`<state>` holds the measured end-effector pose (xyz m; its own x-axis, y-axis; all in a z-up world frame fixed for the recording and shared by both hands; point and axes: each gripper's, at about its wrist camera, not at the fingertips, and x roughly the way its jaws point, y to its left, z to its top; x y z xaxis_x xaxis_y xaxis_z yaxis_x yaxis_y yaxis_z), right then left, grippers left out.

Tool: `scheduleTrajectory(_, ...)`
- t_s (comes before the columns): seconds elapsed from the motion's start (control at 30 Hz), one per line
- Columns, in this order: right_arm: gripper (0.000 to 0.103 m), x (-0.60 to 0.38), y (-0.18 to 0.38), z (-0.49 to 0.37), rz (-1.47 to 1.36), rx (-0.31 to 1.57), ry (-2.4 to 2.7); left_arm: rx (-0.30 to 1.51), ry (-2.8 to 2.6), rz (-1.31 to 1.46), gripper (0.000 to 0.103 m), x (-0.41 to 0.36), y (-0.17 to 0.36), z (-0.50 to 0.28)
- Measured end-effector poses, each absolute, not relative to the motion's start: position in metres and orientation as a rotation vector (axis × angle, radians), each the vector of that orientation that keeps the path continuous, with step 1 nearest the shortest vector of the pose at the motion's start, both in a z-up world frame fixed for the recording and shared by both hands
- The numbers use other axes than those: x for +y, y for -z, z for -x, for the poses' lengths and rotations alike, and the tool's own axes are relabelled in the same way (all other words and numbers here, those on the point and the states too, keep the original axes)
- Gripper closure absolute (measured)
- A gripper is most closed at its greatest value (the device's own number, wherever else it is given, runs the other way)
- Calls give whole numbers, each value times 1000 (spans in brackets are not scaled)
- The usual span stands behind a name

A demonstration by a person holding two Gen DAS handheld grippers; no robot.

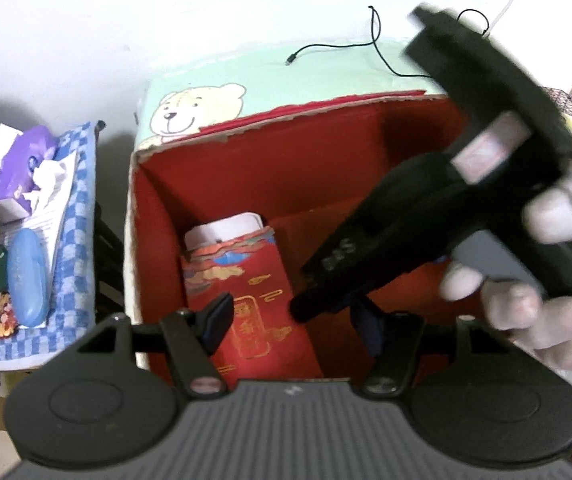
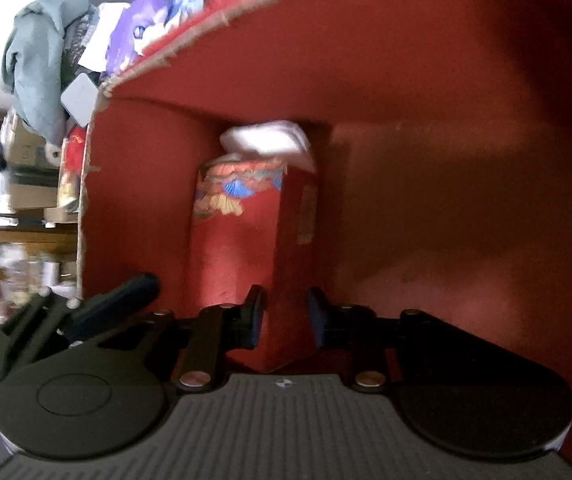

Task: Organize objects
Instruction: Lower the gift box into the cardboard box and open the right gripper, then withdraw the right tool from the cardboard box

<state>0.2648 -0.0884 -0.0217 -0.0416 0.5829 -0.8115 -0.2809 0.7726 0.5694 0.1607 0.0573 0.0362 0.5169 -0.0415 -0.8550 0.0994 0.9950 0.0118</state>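
Red cardboard box is seen open-topped, its rim torn and frayed, standing just beside a pale green surface printed with a cartoon bear. A cardboard divider is seen inside it.

In the left compartment a red envelope packet with gold print stands upright; a white item pokes up behind it, kind not told.

Left gripper is held over the box, jaws standing well apart, nothing between them but the packet far below.

Right gripper is lowered into the box, gripped by a hand; its jaws are parted narrowly, the packet's corner showing in the gap, and pad contact cannot be told.

Left of the box, a blue checked cloth carries a purple tissue pack and a blue oval case.

A thin black cable lies beyond the box.
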Motion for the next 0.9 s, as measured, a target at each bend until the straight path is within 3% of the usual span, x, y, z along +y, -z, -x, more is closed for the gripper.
scheduleTrajectory(0.6,70,-123,-25,-206,-156,1018,-486,1010,-95,-109,36,31,-43,-150)
scheduleTrajectory(0.73,59,-136,-34,-193,-143,941,-444,1012,-140,-94,37,23,-44,-146)
scheduleTrajectory(0.9,54,-154,-41,-182,-164,903,-428,997,-185,-93,37,11,-51,-139)
